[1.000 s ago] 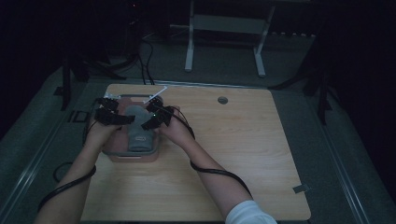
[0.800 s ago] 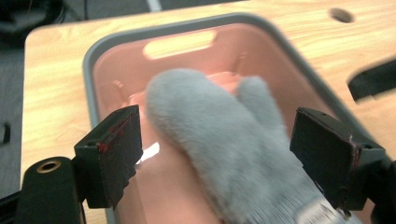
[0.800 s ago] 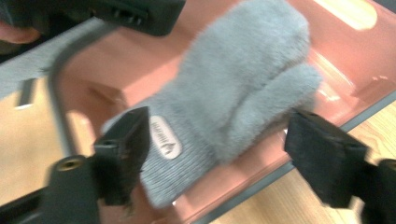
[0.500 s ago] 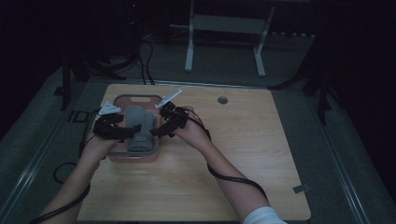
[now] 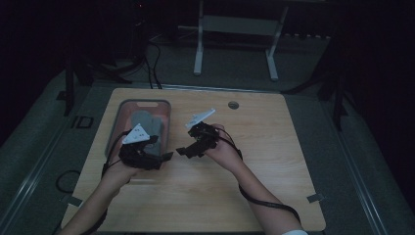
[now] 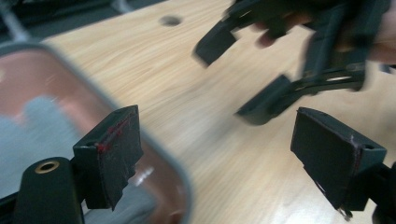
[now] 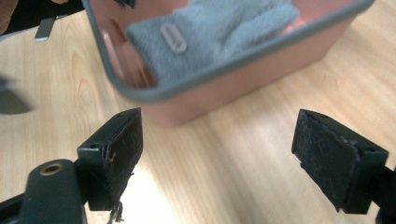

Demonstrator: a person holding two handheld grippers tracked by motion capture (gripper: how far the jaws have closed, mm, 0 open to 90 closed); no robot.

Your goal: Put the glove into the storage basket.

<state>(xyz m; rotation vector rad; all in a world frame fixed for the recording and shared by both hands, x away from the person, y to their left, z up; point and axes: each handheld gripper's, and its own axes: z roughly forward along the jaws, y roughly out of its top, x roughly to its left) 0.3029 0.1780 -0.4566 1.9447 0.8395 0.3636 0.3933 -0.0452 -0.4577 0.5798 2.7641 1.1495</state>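
Note:
A pink bin (image 5: 113, 128) with a grey rim stands at the table's left, and a folded grey cloth (image 5: 147, 125) lies in it. My left gripper (image 5: 160, 150) hovers over the bin's near right corner, open and empty; its jaws have just been opening. In the left gripper view the left gripper (image 6: 224, 158) frames bare wood beside the bin's rim (image 6: 159, 149). My right gripper (image 5: 188, 144) hangs just right of the bin, also open with nothing between its jaws after just opening. The right gripper (image 7: 219, 154) faces the bin (image 7: 243, 88) and the cloth (image 7: 215, 23).
The wooden table (image 5: 274, 161) has a small round hole (image 5: 233, 105) near its far edge. The other hand's gripper (image 6: 289, 60) crosses the top of the left gripper view, blurred. Metal stand legs (image 5: 198, 58) rise beyond the table.
Both hands have drawn back from above the bin toward the near side and to the right. The jaws stand wider than before. The grey cloth now lies uncovered in the bin.

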